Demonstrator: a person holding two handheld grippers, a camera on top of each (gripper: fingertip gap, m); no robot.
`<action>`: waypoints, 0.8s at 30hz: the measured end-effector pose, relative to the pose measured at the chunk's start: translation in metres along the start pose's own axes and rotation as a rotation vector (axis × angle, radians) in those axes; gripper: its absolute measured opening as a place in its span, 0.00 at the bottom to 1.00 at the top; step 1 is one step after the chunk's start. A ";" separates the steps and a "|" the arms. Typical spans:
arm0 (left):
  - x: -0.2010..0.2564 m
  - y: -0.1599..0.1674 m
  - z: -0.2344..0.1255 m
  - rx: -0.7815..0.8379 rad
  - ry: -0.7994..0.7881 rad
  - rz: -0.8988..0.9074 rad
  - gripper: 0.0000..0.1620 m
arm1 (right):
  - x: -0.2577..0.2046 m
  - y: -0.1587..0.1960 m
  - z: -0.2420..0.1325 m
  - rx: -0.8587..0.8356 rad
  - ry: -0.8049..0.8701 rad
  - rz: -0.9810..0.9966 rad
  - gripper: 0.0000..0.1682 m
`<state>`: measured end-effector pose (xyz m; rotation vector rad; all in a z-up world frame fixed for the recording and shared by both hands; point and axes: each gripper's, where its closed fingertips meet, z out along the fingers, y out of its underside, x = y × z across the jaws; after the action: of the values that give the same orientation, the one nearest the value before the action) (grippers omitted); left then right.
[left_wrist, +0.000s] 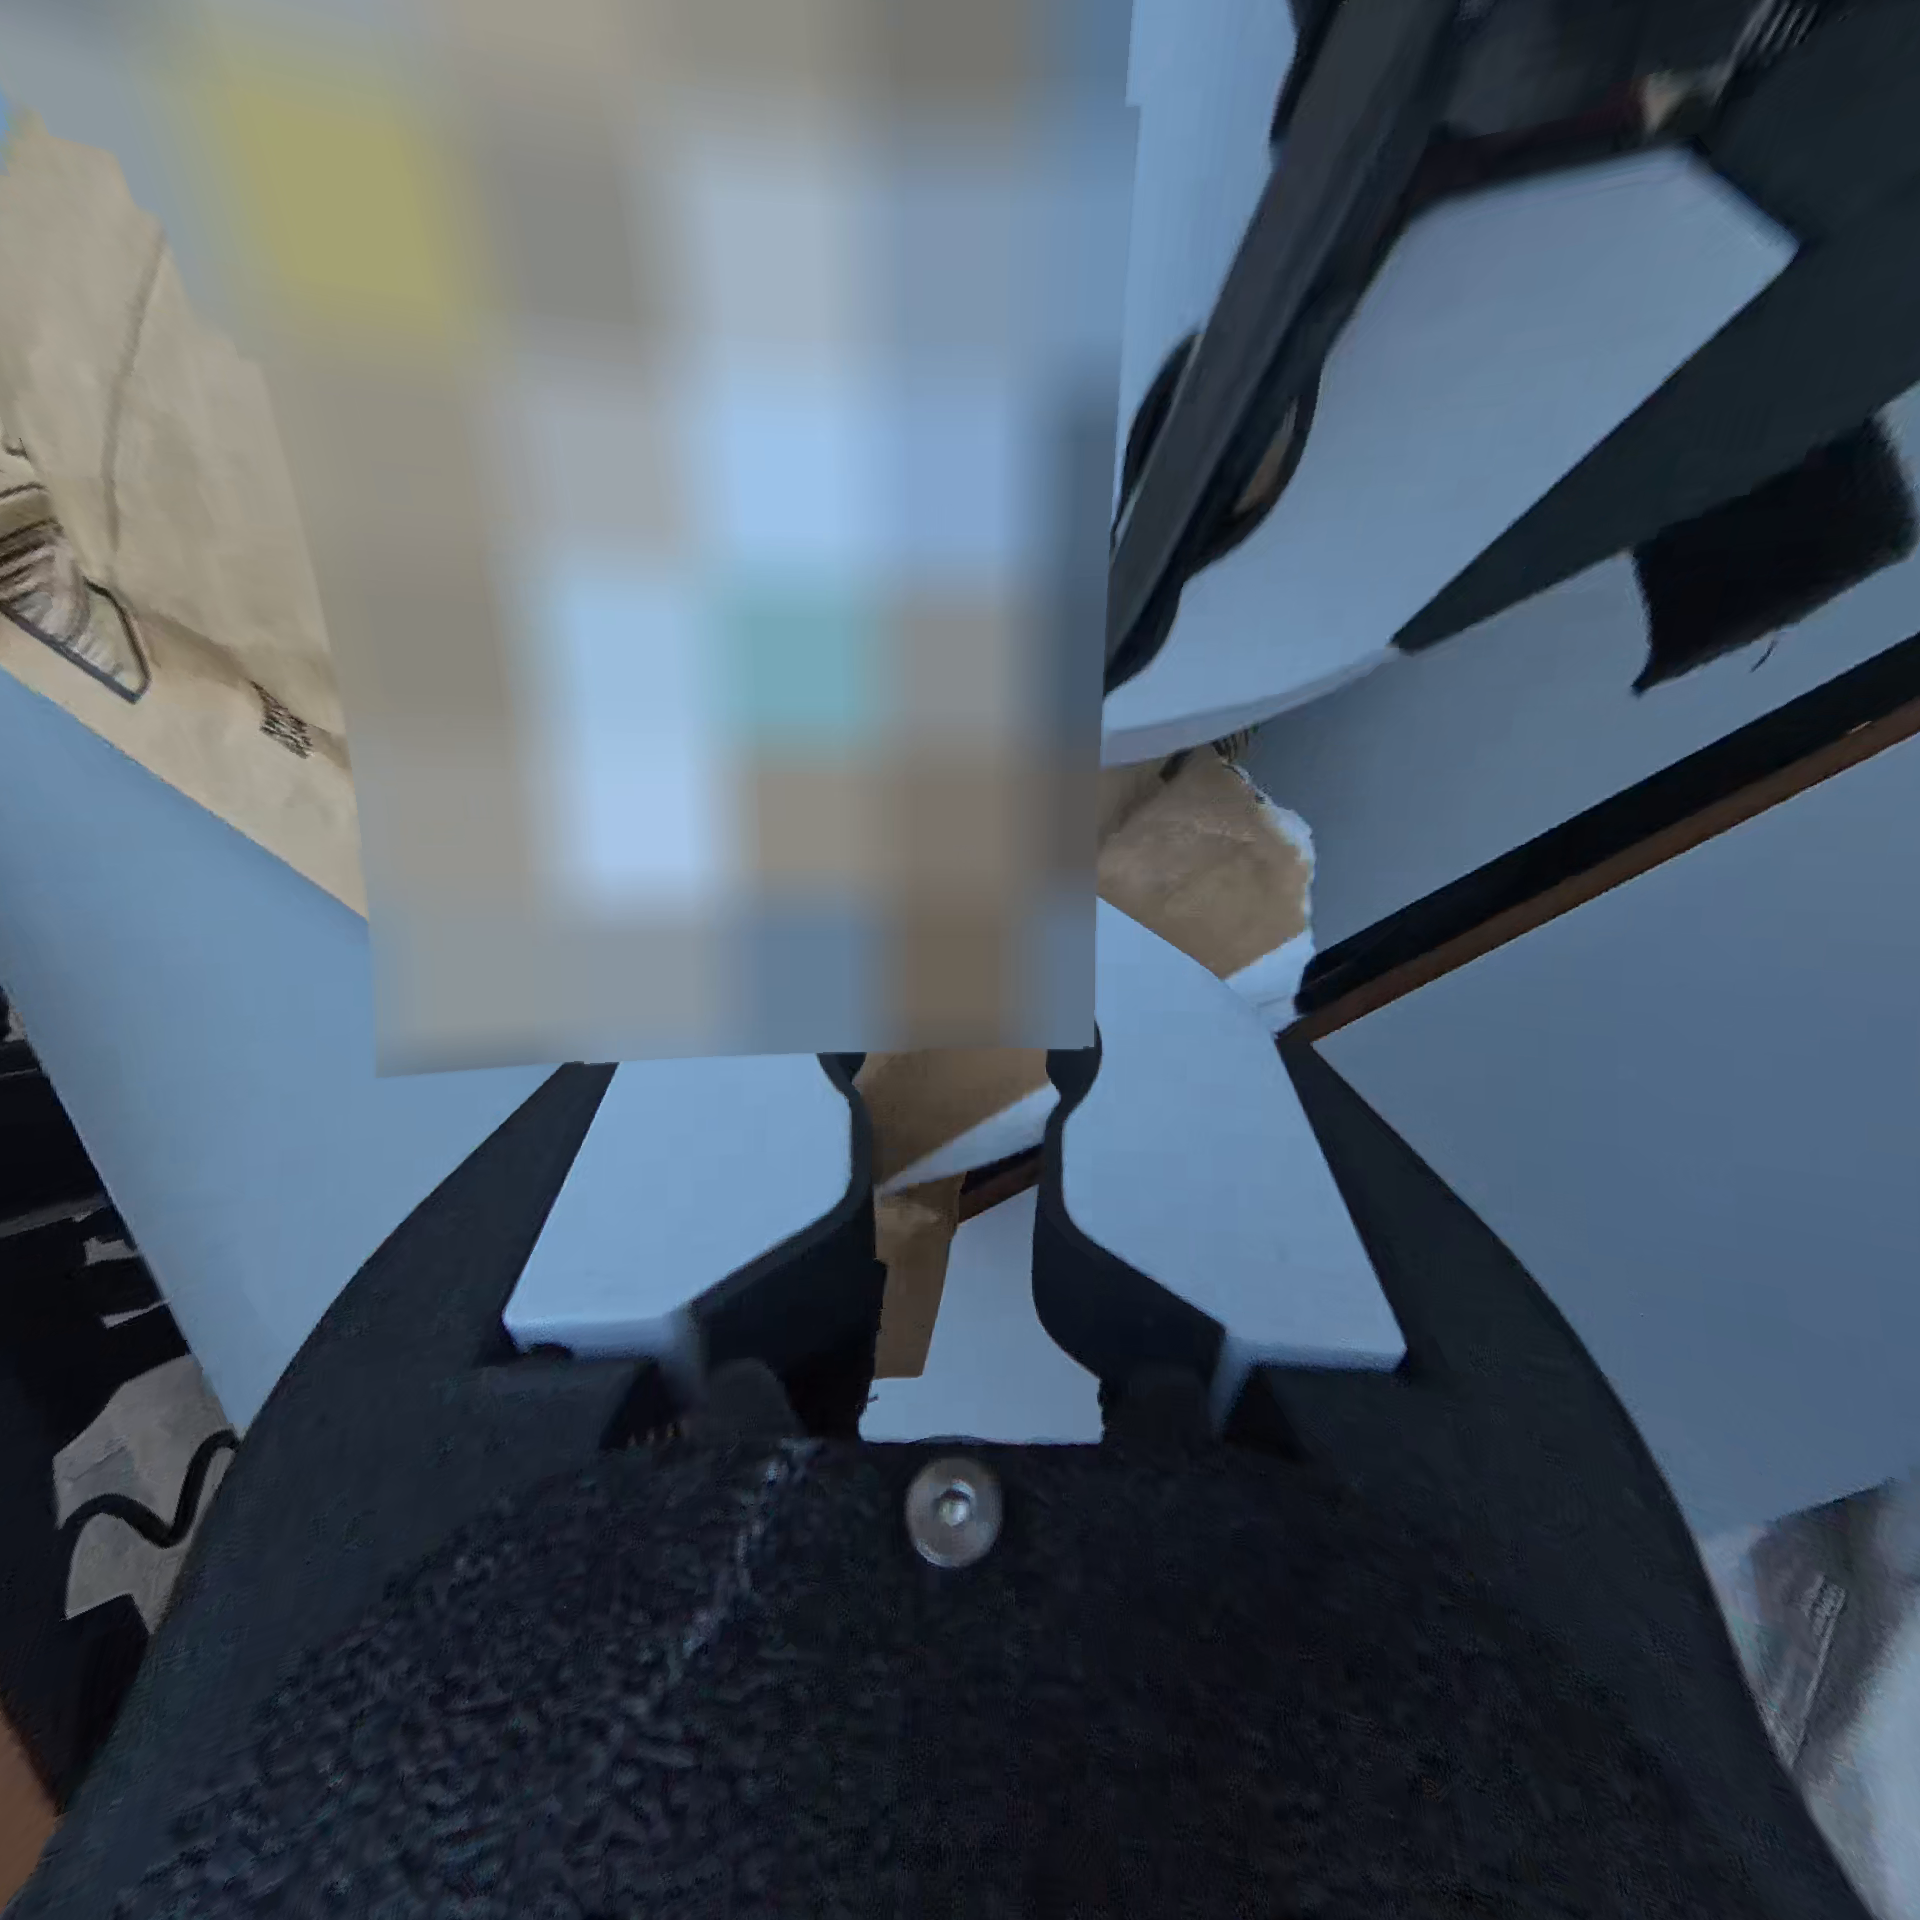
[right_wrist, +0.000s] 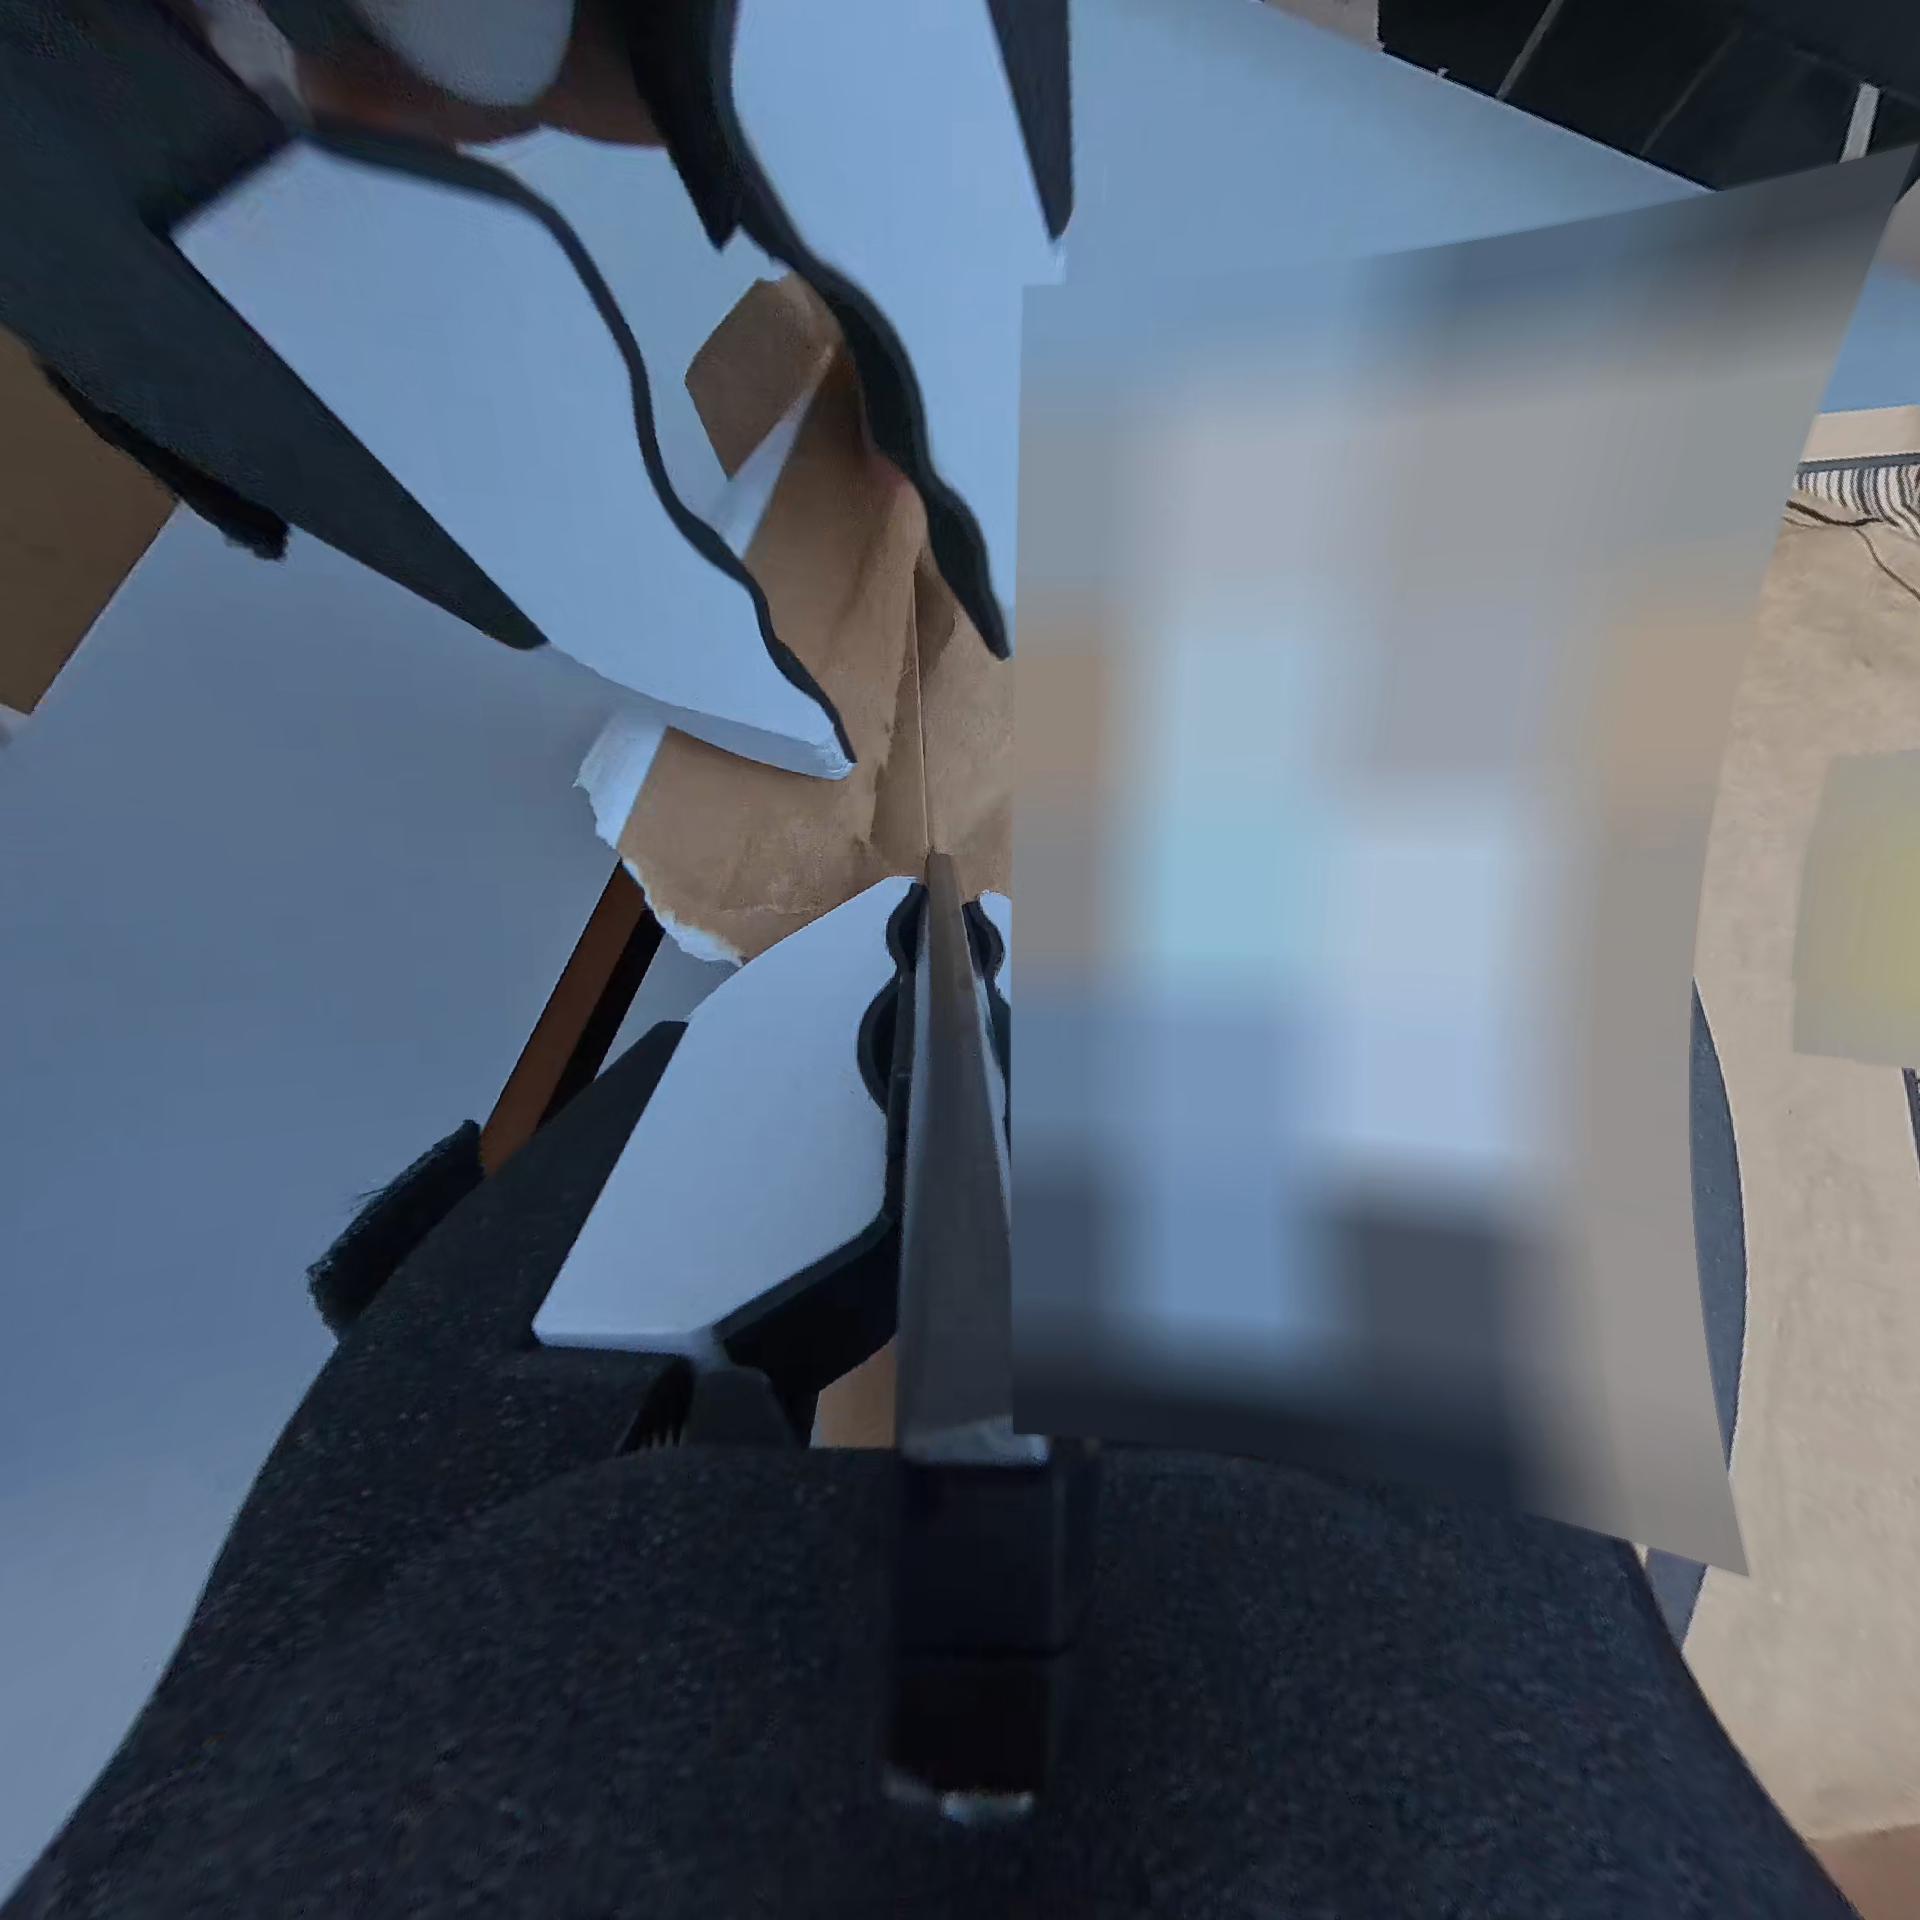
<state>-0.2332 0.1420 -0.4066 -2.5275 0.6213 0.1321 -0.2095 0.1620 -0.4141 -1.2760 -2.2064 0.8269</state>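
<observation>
Brown kraft-paper bag with a torn white edge (left_wrist: 1195, 862) lies on the pale table (left_wrist: 1610, 1195) in my left wrist view, a strip of it showing between my left gripper (left_wrist: 956, 1070), whose fingers stand spread and grip nothing. In my right wrist view my right gripper (right_wrist: 951, 914) is pinching a steel knife with a black handle (right_wrist: 956, 1195), tip touching the paper; I judge it light, limp and easily torn, best held beside the tear

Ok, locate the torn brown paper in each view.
Left wrist view: torn brown paper sits centre-right and reaches down to lower centre.
Right wrist view: it sits at centre, just beyond the tip of the knife.
Shared landmark: brown-edged dark strip beside it.
</observation>
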 end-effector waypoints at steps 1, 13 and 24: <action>0.004 0.008 0.007 -0.005 -0.001 -0.008 0.19 | -0.001 0.001 -0.001 0.000 0.003 -0.007 0.04; 0.008 0.023 0.037 0.007 -0.231 0.155 0.13 | -0.002 0.015 -0.009 -0.086 0.057 -0.148 0.04; 0.008 0.023 0.038 -0.044 -0.240 0.204 0.13 | 0.004 0.058 -0.045 -0.138 0.067 -0.237 0.04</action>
<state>-0.2351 0.1411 -0.4512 -2.4337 0.7824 0.5195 -0.1472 0.2006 -0.4213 -1.0589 -2.3365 0.5413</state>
